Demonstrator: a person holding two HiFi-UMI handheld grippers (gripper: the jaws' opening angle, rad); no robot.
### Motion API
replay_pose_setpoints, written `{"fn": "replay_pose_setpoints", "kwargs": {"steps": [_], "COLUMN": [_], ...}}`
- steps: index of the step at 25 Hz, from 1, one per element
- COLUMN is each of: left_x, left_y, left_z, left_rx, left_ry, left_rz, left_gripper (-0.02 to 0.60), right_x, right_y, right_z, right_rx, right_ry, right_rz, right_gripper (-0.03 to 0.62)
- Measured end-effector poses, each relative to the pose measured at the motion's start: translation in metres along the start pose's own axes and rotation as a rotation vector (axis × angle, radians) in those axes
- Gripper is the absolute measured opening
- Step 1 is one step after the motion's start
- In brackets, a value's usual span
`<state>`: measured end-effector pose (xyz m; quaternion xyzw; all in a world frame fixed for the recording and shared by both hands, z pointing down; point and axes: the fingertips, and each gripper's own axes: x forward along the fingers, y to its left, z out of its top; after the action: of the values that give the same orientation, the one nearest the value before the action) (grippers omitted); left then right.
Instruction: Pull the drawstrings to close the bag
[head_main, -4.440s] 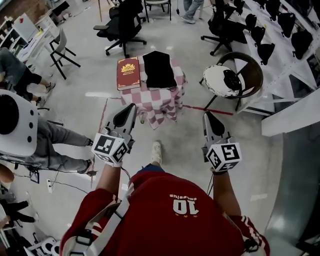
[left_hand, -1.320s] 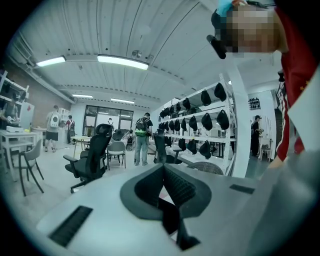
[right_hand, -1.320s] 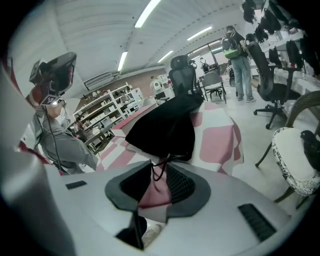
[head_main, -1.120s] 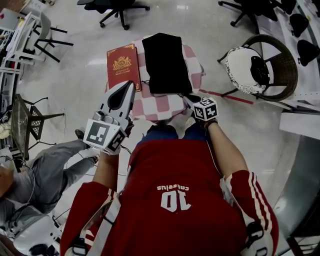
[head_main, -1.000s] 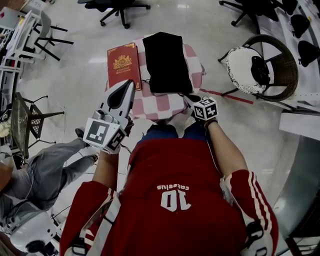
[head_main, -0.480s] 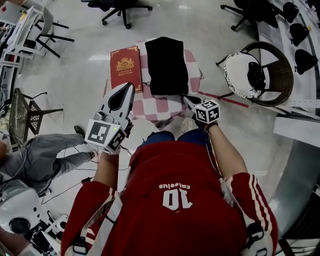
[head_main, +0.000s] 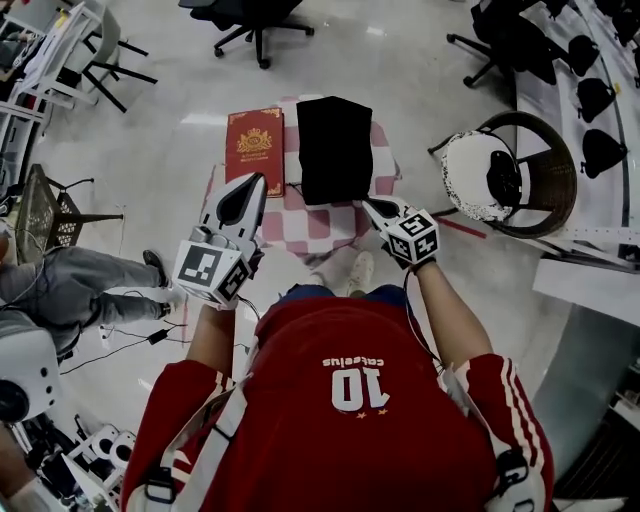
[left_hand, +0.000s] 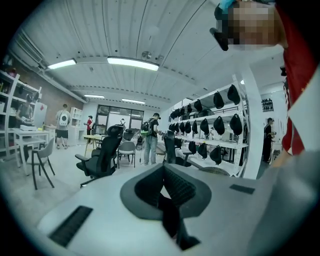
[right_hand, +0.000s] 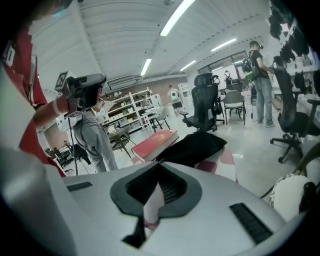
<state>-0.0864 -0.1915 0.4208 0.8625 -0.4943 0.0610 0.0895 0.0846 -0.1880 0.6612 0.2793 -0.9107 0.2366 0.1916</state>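
Observation:
A flat black drawstring bag (head_main: 335, 150) lies on a small table with a red and white chequered cloth (head_main: 320, 222); the right gripper view shows the bag (right_hand: 192, 147) beyond the jaws. My left gripper (head_main: 257, 182) hovers shut and empty off the table's left front corner, and in its own view (left_hand: 162, 167) it points out into the room. By the table's right front corner, just short of the bag's near edge, my right gripper (head_main: 369, 204) hangs in the air. Its jaws (right_hand: 159, 166) meet with nothing between them. I cannot make out the drawstrings.
A red book (head_main: 253, 148) lies left of the bag on the table. A wicker chair with a white cushion (head_main: 472, 172) stands to the right, and an office chair (head_main: 250, 25) behind the table. A person in grey trousers (head_main: 70, 285) is at the left. Shelves of black bags (head_main: 590, 60) line the right.
My right gripper has lifted away from the table's front edge near the bag. The left gripper has risen slightly. The table now sits farther off in the head view.

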Motion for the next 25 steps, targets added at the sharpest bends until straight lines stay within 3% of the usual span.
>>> {"fn": "replay_pose_setpoints", "kwargs": {"steps": [5, 11, 25], "left_x": [0.002, -0.001, -0.002], "left_y": [0.002, 0.004, 0.012], "left_z": [0.002, 0.0, 0.003], "left_rx": [-0.054, -0.039, 0.033], "left_ry": [-0.043, -0.037, -0.057], "left_rz": [0.013, 0.062, -0.057], "left_gripper": [0.008, 0.008, 0.008], "right_x": [-0.009, -0.018, -0.009], "right_y": [-0.004, -0.012, 0.016], "right_z": [0.025, 0.055, 0.144], "right_rx": [-0.02, -0.022, -0.07], "right_ry": [-0.017, -0.059, -0.155], "right_rz": [0.023, 0.045, 0.02], "right_gripper": [0.017, 0.017, 0.017]}}
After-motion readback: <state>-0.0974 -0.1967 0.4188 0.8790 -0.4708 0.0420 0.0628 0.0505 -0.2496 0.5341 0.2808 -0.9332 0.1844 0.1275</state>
